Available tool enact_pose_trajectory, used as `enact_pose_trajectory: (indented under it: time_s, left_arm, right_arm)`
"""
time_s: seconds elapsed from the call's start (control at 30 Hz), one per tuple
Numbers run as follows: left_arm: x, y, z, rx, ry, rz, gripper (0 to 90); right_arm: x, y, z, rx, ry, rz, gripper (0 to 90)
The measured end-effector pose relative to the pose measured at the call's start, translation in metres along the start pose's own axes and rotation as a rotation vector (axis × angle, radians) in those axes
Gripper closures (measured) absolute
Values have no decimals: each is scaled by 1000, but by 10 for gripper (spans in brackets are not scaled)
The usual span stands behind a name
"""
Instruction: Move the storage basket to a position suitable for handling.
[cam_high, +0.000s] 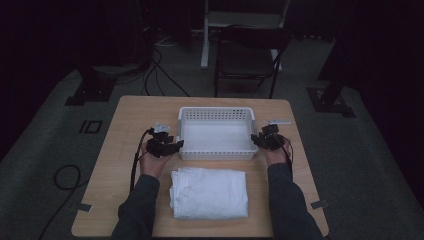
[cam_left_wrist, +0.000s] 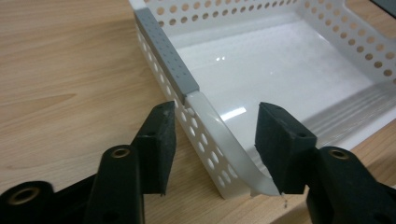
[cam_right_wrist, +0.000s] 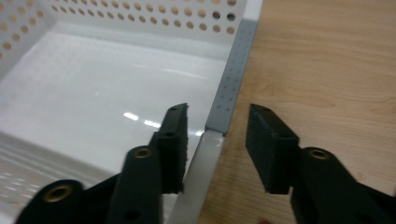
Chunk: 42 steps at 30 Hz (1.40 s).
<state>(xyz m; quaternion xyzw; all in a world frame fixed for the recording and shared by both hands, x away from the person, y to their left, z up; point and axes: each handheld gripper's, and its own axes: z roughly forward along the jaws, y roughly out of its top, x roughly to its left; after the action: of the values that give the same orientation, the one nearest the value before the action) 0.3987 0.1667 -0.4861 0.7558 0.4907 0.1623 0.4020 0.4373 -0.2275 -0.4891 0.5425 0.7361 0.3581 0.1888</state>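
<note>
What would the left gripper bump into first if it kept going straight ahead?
Probably the white basket's side wall. The left gripper is open, with one jaw outside the wall and one inside, so the rim would slide between them, up toward the grey strip. Depth is hard to judge.

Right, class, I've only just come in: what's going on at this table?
A person holds a hand-held gripper in each hand at the two ends of a white perforated basket on a wooden table. The left hand-held gripper and the right hand-held gripper are both open, each straddling a side rim of the basket with one jaw inside and one outside, not yet closed on it. The basket is empty. A folded white cloth lies just in front of it, untouched.
</note>
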Motion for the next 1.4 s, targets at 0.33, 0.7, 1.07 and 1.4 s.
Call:
enact_pose_trajectory:
  time_s: [0.33, 0.7, 1.07, 1.4]
  left_arm:
    - [4, -8, -22, -31, 7, 1, 423]
    - [-2, -25, -46, -53, -4, -2, 399]
    - [-21, -40, -57, -52, -49, 13, 367]
    - [-36, -52, -68, -40, -88, 18, 330]
  right_arm:
    - [4, -3, -36, -85, -3, -28, 422]
    - [19, -26, -63, -124, 22, -83, 374]
    - [32, -48, -78, -125, 76, -100, 339]
    - [46, -66, -82, -100, 136, -115, 329]
